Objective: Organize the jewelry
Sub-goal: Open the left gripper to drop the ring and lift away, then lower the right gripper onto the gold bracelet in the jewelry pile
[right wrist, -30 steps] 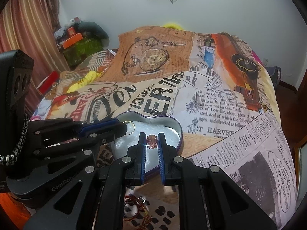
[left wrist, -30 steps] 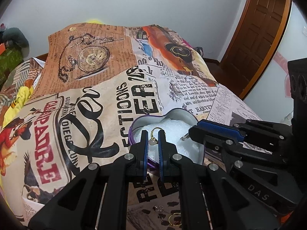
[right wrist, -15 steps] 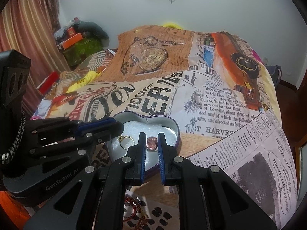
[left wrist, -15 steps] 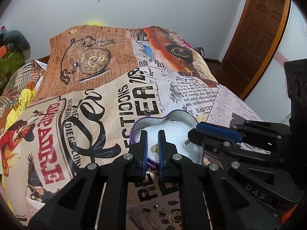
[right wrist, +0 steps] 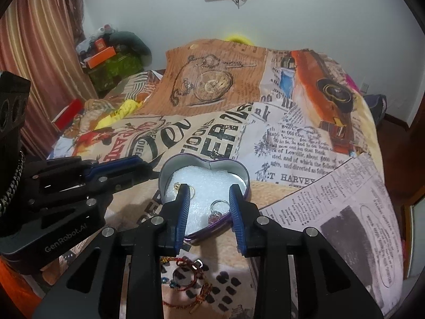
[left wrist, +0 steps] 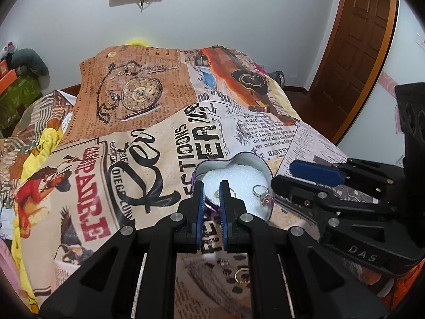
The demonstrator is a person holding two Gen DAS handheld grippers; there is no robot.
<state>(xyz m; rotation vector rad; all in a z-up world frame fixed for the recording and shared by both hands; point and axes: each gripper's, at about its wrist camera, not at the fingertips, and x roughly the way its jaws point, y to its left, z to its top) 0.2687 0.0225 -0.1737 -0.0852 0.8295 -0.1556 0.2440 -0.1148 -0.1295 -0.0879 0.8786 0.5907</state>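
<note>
Pink-stone ring [right wrist: 217,210] in heart tin [right wrist: 240,171], right tool [right wrist: 208,198] just opened

The gold ring [right wrist: 191,192] is half hidden behind a gripper finger [right wrist: 183,207], and the tin [left wrist: 268,175] loses its near rim the same way. The bracelets [right wrist: 191,273] are partly covered, and the tiny studs [left wrist: 223,261] are too small to make out.

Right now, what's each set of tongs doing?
Left tongs: shut, holding nothing.
Right tongs: have just been opening, pink-stone ring released into the heart tin.
</note>
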